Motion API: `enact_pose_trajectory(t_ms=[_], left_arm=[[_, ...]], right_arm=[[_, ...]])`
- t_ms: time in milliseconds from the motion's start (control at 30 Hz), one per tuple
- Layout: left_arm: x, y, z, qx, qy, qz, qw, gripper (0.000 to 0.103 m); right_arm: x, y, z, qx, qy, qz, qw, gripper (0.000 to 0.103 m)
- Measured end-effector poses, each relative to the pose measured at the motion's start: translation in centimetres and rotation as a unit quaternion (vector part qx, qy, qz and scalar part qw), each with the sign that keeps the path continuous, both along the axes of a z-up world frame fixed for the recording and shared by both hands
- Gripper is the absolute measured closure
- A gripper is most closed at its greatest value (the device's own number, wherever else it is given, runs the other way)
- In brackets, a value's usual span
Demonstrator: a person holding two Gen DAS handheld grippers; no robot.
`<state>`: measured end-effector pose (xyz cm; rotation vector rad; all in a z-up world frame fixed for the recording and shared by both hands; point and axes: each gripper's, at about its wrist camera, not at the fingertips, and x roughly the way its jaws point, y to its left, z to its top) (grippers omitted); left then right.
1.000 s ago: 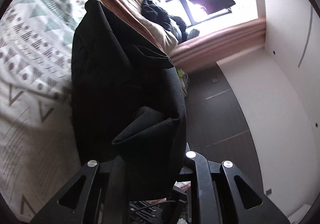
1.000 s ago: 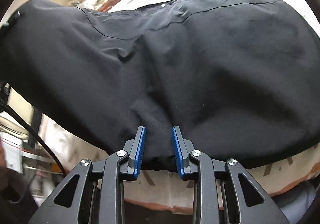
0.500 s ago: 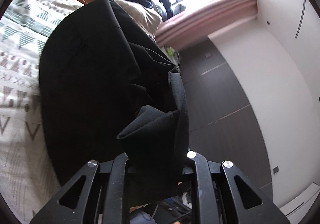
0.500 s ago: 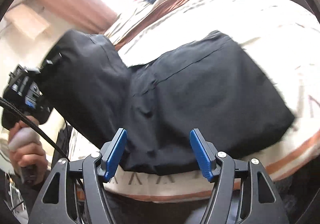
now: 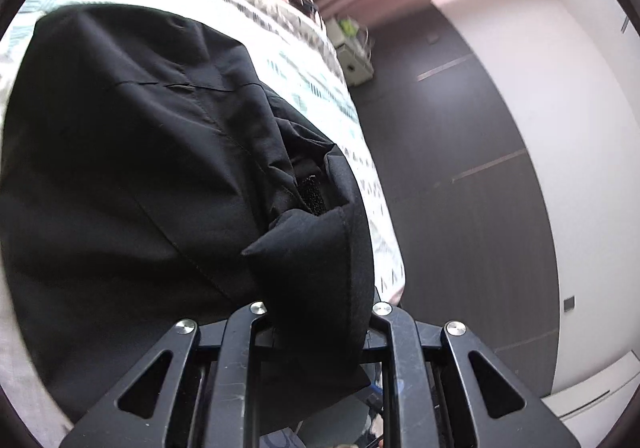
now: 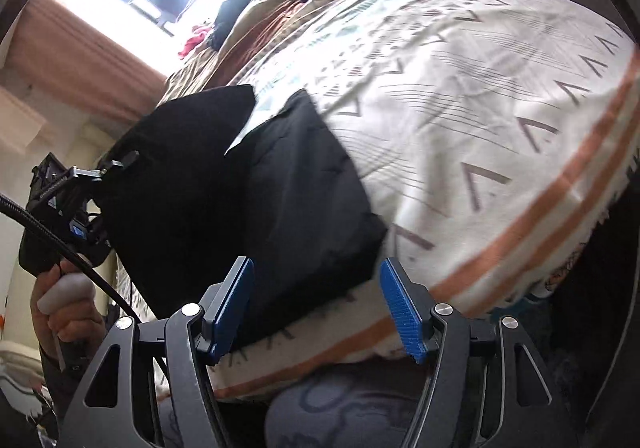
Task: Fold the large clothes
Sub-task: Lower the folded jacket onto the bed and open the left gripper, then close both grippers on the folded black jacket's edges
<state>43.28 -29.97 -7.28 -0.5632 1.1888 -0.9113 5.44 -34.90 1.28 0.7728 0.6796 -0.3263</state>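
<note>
Bedroom, bed [image 6: 500, 96] under a patterned cover with orange stripes, window at 11 o'clock in the right wrist view. Nearest, right gripper [image 6: 316, 302]: jaws spread, holding nothing, hovering just off the bed edge. Beyond it the black garment [image 6: 288, 200] lies on the cover, its left end lifted. Left gripper [image 5: 316, 312]: jaws pinching a bunched hem of the garment at 6 o'clock. Step looks like a mid-fold carry, one end raised. Next move likely needs the lifted end laid over the flat part, edges aligned.
</note>
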Motion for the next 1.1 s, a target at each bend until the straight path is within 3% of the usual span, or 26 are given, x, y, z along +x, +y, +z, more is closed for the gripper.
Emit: enact_pose_trajectory(t_ms=[200, 267, 333, 400, 467, 533, 733, 900, 1033, 1067, 1100], left_arm=[[-1.2, -3.8, -1.8, 0.052, 0.003, -0.029, 0.9982, 0.084], [-1.2, -4.4, -2.1, 0.065, 0.002, -0.039, 0.9971, 0.08], [-1.6, -5.2, -2.3, 0.067, 0.002, -0.057, 0.9961, 0.062], [-1.7, -5.6, -2.5, 0.043, 0.021, -0.089, 0.9949, 0.041], [-1.4, -5.8, -2.3, 0.016, 0.039, -0.114, 0.9926, 0.035], [-1.3, -5.3, -1.3, 0.026, 0.021, -0.12, 0.9922, 0.033], [-1.3, -1.3, 0.2, 0.047, -0.006, -0.071, 0.9964, 0.033], [-0.9, 5.2, 0.2, 0.082, -0.022, -0.011, 0.9963, 0.033], [-1.0, 10.4, -0.6, 0.105, -0.02, 0.036, 0.9937, 0.033], [-1.2, 11.6, -1.0, 0.117, -0.022, 0.05, 0.9916, 0.033], [-1.7, 12.5, -1.6, 0.126, -0.023, 0.058, 0.99, 0.033]], right_arm=[[-0.9, -0.5, 1.2, 0.008, -0.007, -0.011, 1.0, 0.039], [-0.9, -0.7, 1.1, 0.011, -0.009, -0.011, 1.0, 0.039], [-0.8, -0.7, 0.9, 0.016, -0.011, -0.005, 1.0, 0.038], [-0.3, -0.9, 0.4, 0.02, -0.011, 0.001, 1.0, 0.037], [0.2, -0.8, 0.2, 0.027, -0.016, 0.011, 0.999, 0.037], [0.4, -0.7, 0.2, 0.034, -0.026, 0.02, 0.999, 0.036], [1.7, -0.7, -0.1, 0.052, -0.042, 0.039, 0.997, 0.033], [3.7, -1.1, -0.3, 0.053, -0.057, 0.044, 0.996, 0.033], [5.8, -1.5, -0.9, 0.04, -0.039, 0.041, 0.998, 0.033], [6.2, -1.4, -1.0, 0.034, -0.038, 0.042, 0.998, 0.035], [6.7, -1.4, -1.3, 0.024, -0.034, 0.043, 0.998, 0.048]])
